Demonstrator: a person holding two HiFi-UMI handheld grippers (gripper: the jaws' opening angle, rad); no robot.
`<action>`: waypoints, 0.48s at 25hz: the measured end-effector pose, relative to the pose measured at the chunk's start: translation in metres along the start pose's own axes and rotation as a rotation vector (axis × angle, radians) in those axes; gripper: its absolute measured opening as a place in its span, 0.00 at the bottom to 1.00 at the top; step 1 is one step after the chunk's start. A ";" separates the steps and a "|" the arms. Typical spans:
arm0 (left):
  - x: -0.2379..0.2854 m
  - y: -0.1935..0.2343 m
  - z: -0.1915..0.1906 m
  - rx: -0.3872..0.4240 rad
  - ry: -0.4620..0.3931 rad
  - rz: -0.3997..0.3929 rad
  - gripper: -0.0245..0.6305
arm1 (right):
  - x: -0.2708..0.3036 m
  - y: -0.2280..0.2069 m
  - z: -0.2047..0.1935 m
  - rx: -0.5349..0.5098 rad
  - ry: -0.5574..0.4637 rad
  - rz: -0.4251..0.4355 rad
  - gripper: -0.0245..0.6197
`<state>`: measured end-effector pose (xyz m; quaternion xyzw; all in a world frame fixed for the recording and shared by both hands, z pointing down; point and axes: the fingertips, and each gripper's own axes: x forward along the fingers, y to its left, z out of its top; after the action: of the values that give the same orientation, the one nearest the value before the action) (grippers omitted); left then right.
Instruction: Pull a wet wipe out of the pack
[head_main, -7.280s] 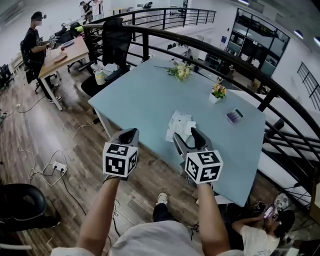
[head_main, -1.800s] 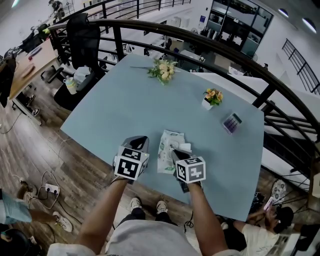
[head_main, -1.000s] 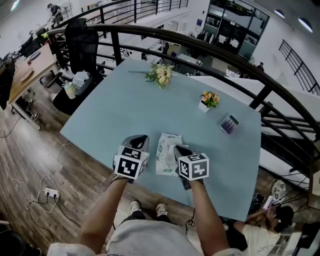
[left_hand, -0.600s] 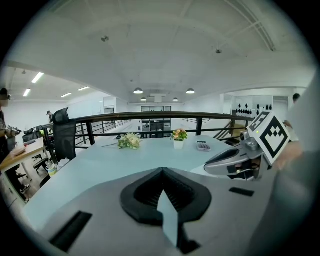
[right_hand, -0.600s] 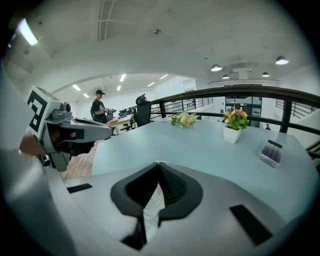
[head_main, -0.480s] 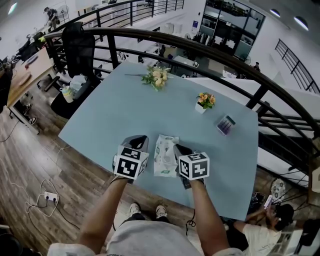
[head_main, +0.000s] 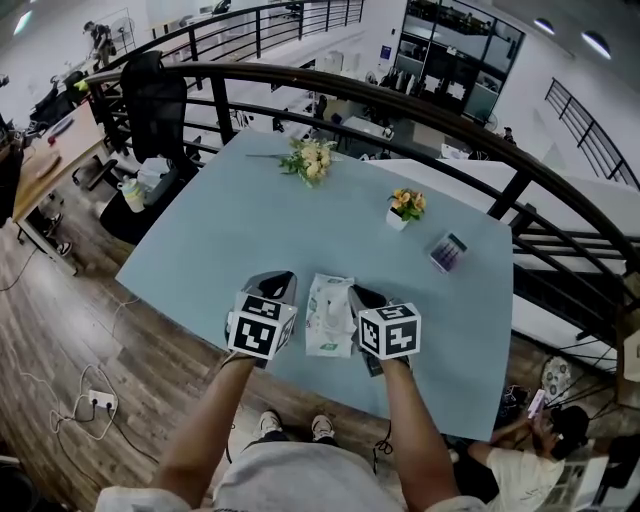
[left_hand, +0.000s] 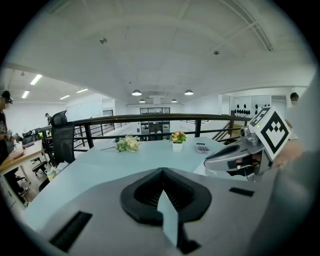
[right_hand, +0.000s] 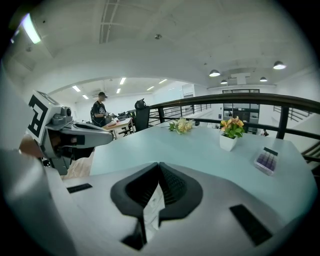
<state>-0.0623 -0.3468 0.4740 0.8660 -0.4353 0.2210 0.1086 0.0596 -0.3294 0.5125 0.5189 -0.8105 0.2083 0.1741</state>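
Note:
The wet wipe pack (head_main: 325, 322), white with green print, lies near the front edge of the pale blue table (head_main: 260, 210). My right gripper (head_main: 357, 296) is at the pack's right top and is shut. A white sheet, the wet wipe (right_hand: 152, 205), shows in the gap under its tips (right_hand: 159, 167). My left gripper (head_main: 275, 288) hovers just left of the pack, shut and holding nothing; only table shows through its gap (left_hand: 162, 172). The left gripper view has the right gripper (left_hand: 235, 159) at its right side. The right gripper view has the left gripper (right_hand: 70, 135) at its left.
A loose bunch of flowers (head_main: 308, 158) lies at the table's far side. A small white flower pot (head_main: 404, 208) and a purple box (head_main: 446, 252) stand at the right. A black railing (head_main: 420, 105) curves behind the table. A person (head_main: 530, 455) sits below right.
The right gripper has risen slightly at the pack's top, still shut. The left gripper has stayed in place. Several seconds ago both grippers hung short of the table edge.

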 end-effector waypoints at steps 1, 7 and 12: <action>0.000 0.000 0.002 0.001 -0.002 -0.001 0.03 | -0.001 -0.001 0.003 -0.001 -0.005 -0.003 0.05; 0.001 -0.005 0.007 0.013 -0.010 -0.007 0.03 | -0.010 -0.009 0.015 0.000 -0.038 -0.022 0.05; 0.002 -0.008 0.012 0.021 -0.017 -0.014 0.03 | -0.016 -0.012 0.024 0.009 -0.066 -0.035 0.05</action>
<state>-0.0512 -0.3481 0.4643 0.8720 -0.4279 0.2171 0.0973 0.0758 -0.3340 0.4861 0.5405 -0.8057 0.1916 0.1486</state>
